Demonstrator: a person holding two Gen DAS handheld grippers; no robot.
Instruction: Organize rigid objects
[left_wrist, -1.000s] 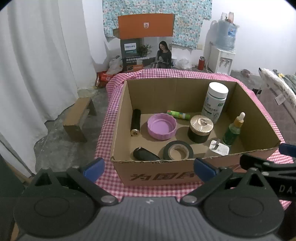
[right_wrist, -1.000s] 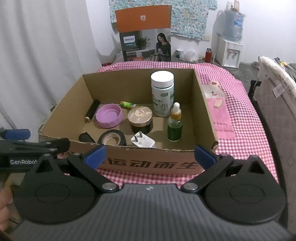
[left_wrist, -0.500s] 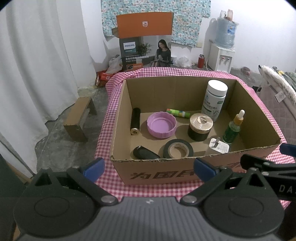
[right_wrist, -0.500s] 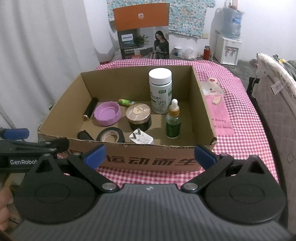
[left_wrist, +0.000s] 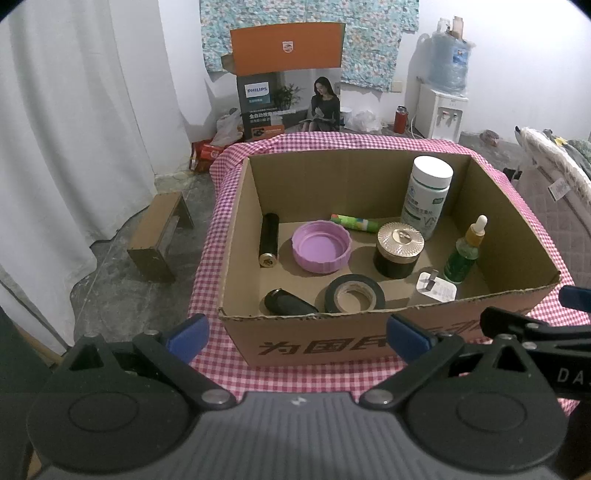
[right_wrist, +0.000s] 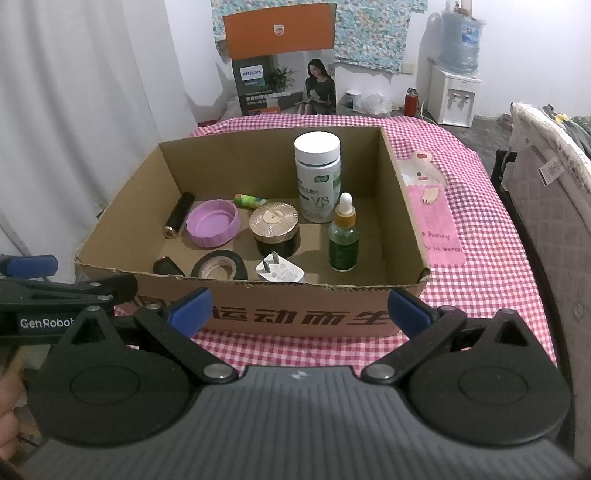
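Both claws hang in front of the box's near wall, spread wide and holding nothing: the left claw and the right claw, each seen along its blue-tipped fingers. The box sits on a counter under a pink checked cloth. All the task's things lie inside it. A white bottle stands upright toward the back, with a dropper bottle upright in front of it. A gold-lidded jar stands mid-box beside a purple lid lying open side up. A black tube lies along the left wall. A green stick lies behind the lid and jar, partly hidden by them in the right view. Near the front, the tape roll, a white plug and a black oval thing are cut off by the box's near rim; what the black thing is cannot be made out. The printing on the box front is partly covered by the claws.
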